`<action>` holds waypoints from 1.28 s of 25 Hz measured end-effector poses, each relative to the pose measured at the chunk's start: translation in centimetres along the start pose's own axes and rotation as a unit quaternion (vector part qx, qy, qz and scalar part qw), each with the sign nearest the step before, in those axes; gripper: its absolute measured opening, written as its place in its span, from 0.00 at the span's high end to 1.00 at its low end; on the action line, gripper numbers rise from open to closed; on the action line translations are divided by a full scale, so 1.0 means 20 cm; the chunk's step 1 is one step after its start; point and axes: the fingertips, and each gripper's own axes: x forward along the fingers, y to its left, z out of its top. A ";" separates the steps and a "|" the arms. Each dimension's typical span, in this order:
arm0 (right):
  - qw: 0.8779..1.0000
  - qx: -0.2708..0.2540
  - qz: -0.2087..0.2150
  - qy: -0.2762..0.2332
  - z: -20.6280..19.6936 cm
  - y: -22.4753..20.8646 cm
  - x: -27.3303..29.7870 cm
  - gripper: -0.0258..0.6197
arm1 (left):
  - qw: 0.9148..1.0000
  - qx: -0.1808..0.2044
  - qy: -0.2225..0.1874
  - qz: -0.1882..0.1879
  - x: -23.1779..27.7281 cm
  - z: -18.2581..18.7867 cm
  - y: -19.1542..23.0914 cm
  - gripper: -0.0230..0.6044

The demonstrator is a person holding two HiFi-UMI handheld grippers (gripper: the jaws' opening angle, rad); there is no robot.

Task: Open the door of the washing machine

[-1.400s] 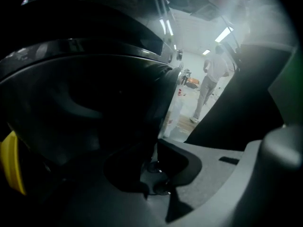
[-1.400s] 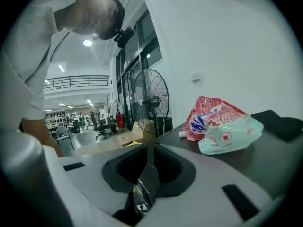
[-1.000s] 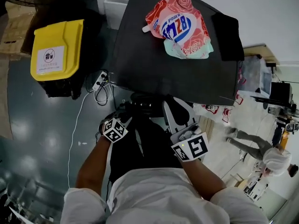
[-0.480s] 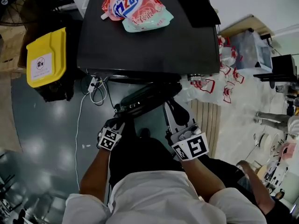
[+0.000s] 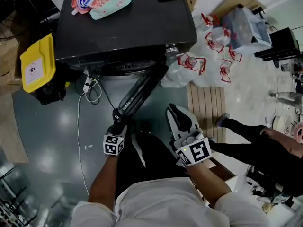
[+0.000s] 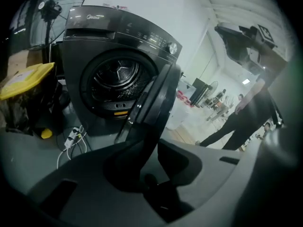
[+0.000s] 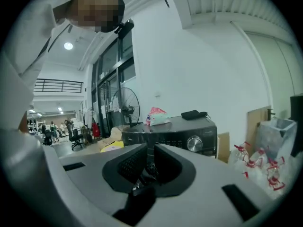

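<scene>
Head view: left tool (image 5: 117, 118) clamps washer door (image 5: 142, 91) over glossy grey floor (image 5: 49, 141); right tool (image 5: 173, 111) closed.

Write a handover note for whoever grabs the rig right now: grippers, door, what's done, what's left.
Left gripper: shut on the free edge of the door, which runs between its jaws.
Right gripper: jaws together, nothing in them, held to the right of the door and clear of it.
Washing machine: the door stands out from the front toward the person, and the drum opening is exposed.
Done: door unlatched and swung out.
Left: probably swing it a little wider, then let go.
</scene>
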 end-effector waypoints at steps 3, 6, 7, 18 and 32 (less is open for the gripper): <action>1.000 0.010 -0.010 0.009 -0.07 -0.01 -0.10 0.86 | 1.000 -0.012 -0.003 -0.008 0.03 -0.05 -0.15 0.82; 0.999 0.022 -0.026 0.013 -0.12 -0.01 -0.18 0.86 | 1.000 -0.018 -0.003 -0.023 0.06 -0.10 -0.29 0.82; 0.999 0.024 -0.030 0.013 -0.13 -0.01 -0.21 0.86 | 0.999 -0.019 -0.002 -0.030 0.07 -0.12 -0.34 0.82; 0.993 0.045 -0.111 0.002 -0.24 0.04 -0.56 0.86 | 0.996 -0.010 -0.016 -0.090 0.23 -0.21 -0.85 0.83; 0.977 0.029 -0.213 -0.016 -0.28 0.12 -1.08 0.86 | 0.968 0.031 -0.005 -0.248 0.42 -0.13 -1.53 0.79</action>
